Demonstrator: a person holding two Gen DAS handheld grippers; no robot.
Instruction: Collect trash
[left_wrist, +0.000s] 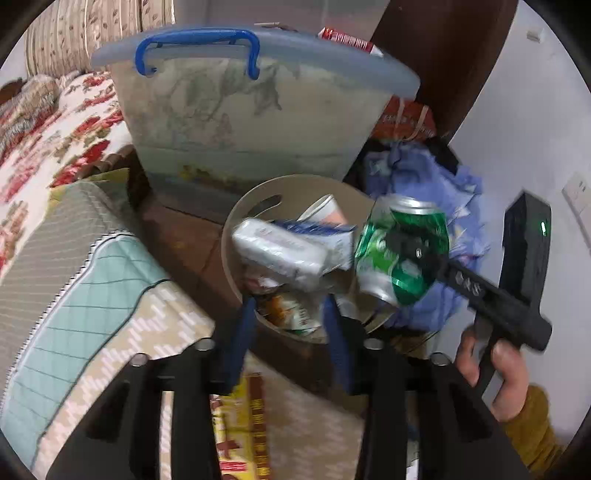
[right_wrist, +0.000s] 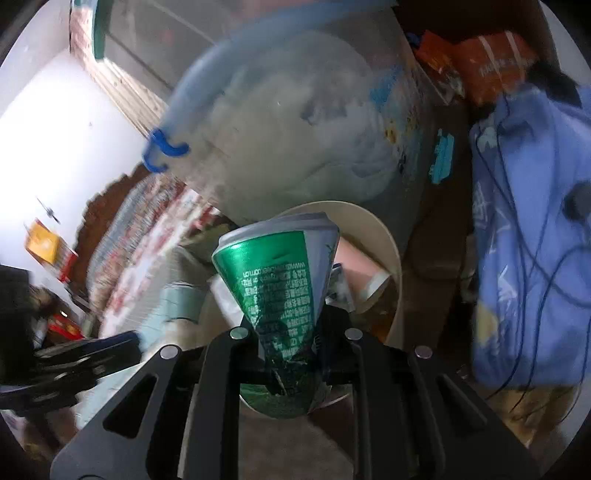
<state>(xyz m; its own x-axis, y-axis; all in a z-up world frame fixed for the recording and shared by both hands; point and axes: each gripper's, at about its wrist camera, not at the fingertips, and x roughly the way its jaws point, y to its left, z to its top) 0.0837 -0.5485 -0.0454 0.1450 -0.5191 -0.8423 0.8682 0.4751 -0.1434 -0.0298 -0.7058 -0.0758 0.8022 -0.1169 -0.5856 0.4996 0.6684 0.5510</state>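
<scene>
One crushed green can (right_wrist: 280, 295) is pinched tight in the right hand-held gripper (right_wrist: 291, 332), sitting just above the rim of the beige trash bin (left_wrist: 236, 214). The left hand-held gripper (left_wrist: 290, 314) hangs over that bin too, jaws apart with nothing gripped, right above a white packet (left_wrist: 280, 254).

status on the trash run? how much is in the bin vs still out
Done: the beige bin already holds a white-and-blue carton and wrappers. In hand: the right gripper is shut on a crushed green can, held over the bin's edge, not yet dropped. The left gripper is open and empty above the bin. Left: release the can; a yellow-red packet lies below, possibly trash.
</scene>
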